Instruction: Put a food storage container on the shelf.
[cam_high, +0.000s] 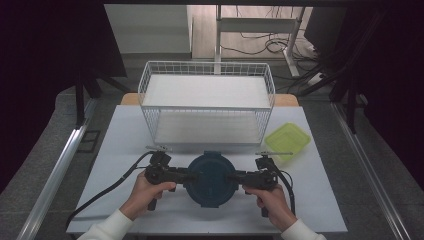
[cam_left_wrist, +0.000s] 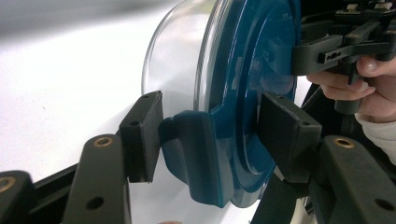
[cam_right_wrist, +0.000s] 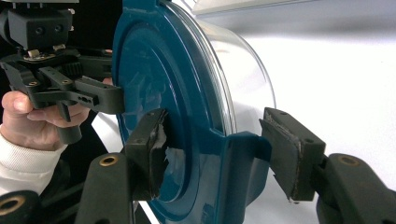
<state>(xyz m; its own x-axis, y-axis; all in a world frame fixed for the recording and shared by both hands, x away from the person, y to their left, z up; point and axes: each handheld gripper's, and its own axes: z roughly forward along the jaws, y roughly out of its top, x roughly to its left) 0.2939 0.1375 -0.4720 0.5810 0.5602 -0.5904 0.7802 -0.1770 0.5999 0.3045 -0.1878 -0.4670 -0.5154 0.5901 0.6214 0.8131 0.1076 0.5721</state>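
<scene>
**Lidded bowl gripped at both clips**

Left gripper (cam_left_wrist: 205, 135) and right gripper (cam_right_wrist: 219, 154) each straddle a side clip of the blue lid (cam_high: 211, 178), jaws not quite clamped. The clear bowl (cam_left_wrist: 175, 56) beneath sits centrally on the surface (cam_high: 125, 130); likely rigid, smooth, breakable. Contents unseen. Wire basket (cam_high: 207, 70) and green tub (cam_high: 287, 137) appear empty.

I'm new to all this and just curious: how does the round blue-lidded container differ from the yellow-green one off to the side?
The blue-lidded container is round with a clear bowl; the yellow-green container is roughly rectangular and translucent. The blue-lidded one sits between the left gripper and right gripper, whose fingers straddle its side tabs; the yellow-green one lies untouched beside the wire rack. The blue-lidded one looks larger. Both are on the white table.
</scene>
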